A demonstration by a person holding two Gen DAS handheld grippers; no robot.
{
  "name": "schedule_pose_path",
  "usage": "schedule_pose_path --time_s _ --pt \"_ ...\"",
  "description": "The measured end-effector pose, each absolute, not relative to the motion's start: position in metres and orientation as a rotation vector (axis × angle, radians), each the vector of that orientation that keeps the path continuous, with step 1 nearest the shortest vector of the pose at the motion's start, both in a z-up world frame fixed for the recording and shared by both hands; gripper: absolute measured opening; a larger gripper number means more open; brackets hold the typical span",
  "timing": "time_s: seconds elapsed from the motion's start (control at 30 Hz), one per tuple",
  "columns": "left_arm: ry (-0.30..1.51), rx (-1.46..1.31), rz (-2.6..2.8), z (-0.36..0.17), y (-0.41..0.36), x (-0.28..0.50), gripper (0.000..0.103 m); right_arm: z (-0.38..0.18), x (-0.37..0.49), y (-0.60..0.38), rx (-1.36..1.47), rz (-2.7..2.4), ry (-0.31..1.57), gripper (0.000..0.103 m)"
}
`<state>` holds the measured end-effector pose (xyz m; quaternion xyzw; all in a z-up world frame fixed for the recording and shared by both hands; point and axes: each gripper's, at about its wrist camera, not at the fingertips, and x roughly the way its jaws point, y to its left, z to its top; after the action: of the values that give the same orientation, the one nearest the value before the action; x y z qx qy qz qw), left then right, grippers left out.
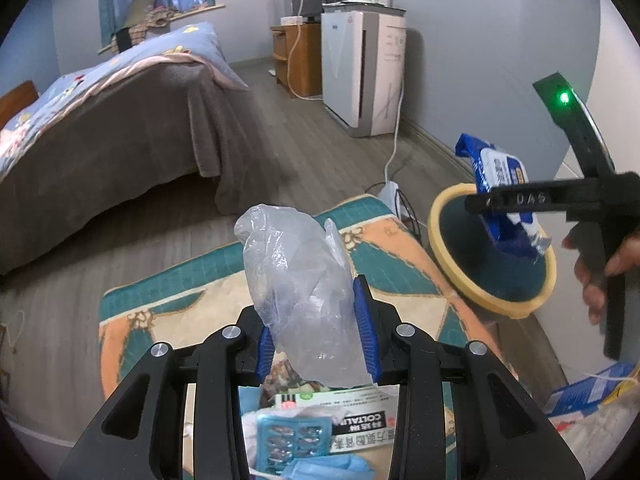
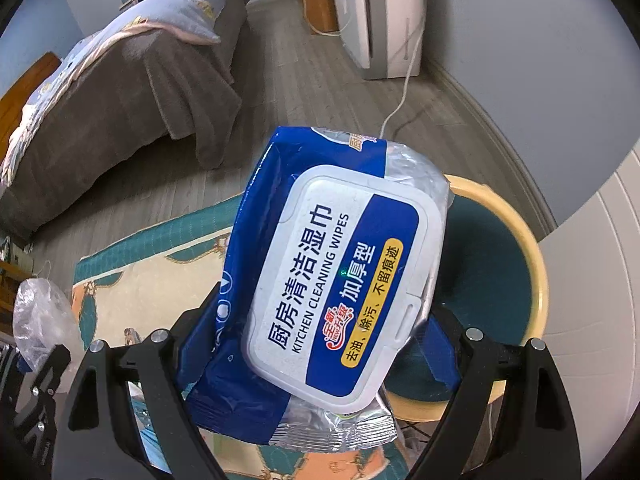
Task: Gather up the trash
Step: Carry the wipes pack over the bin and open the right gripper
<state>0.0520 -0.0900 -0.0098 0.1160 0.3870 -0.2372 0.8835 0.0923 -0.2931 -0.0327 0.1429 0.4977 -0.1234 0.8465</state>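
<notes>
Bedroom, grey wood floor (image 1: 304, 148), patterned rug (image 1: 192, 292), bed (image 1: 120, 120) behind. Left gripper (image 1: 318, 332) clamps crumpled clear plastic bag (image 1: 296, 280), standing upright. Right gripper (image 2: 320, 344) clamps wipes pack (image 2: 332, 272), long axis tilted up-right, above yellow-rimmed bin (image 2: 532, 280).

Your left gripper (image 1: 316, 320) holds a crumpled plastic bag (image 1: 296, 296) above the rug (image 1: 180, 300); to its right, your right gripper (image 2: 320, 344) holds a wipes pack (image 2: 332, 280) over the bin (image 1: 544, 280), the bed (image 1: 100, 140) behind, left
</notes>
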Motion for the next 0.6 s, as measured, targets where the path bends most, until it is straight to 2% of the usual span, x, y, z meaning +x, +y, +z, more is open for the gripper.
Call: schedule_pose_path --time_s 0.6 --pt "0.844 0.36 -0.608 -0.041 -0.159 0.028 0.037 -0.051 0.063 -0.374 0.37 -0.358 1.064 0.085"
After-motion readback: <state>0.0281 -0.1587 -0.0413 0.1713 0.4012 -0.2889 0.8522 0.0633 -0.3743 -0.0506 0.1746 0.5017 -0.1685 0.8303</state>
